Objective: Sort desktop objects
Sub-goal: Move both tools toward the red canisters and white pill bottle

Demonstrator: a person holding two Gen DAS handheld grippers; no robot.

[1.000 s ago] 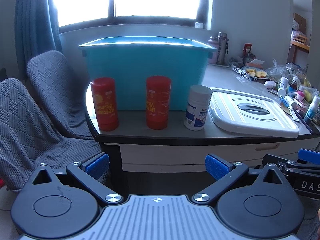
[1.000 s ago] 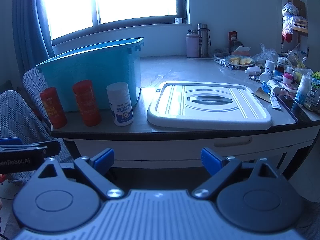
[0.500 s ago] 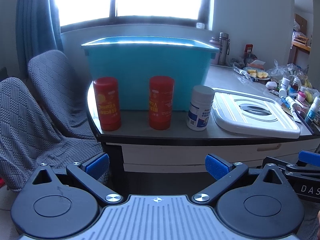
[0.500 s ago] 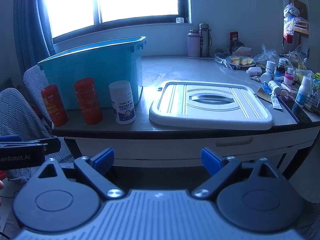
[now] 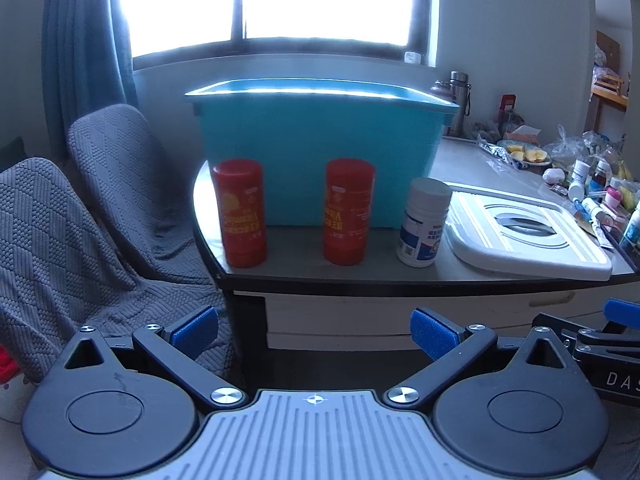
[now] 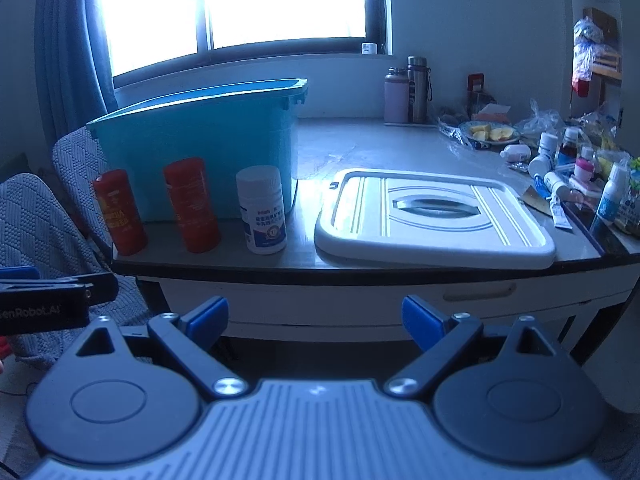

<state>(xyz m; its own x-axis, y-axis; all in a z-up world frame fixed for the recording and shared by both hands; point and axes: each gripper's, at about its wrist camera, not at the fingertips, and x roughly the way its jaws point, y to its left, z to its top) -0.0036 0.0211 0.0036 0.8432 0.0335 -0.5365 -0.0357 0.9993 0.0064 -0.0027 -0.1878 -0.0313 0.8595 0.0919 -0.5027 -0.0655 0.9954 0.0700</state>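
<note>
Altogether two red canisters (image 5: 239,213) (image 5: 347,211), one white bottle (image 5: 423,222)

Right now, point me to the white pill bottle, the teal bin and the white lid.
white pill bottle (image 6: 264,216), right wrist view, on its label.
teal bin (image 5: 316,152), left wrist view, on its front wall.
white lid (image 6: 516,240), right wrist view, on its flat top, right of the handle.

Each gripper, the left gripper (image 5: 314,330) and the right gripper (image 6: 315,317), has black linkage arms with silver screws, round black discs, a ribbed grey plate, blue pads (image 5: 195,330) and white side lettering.
</note>
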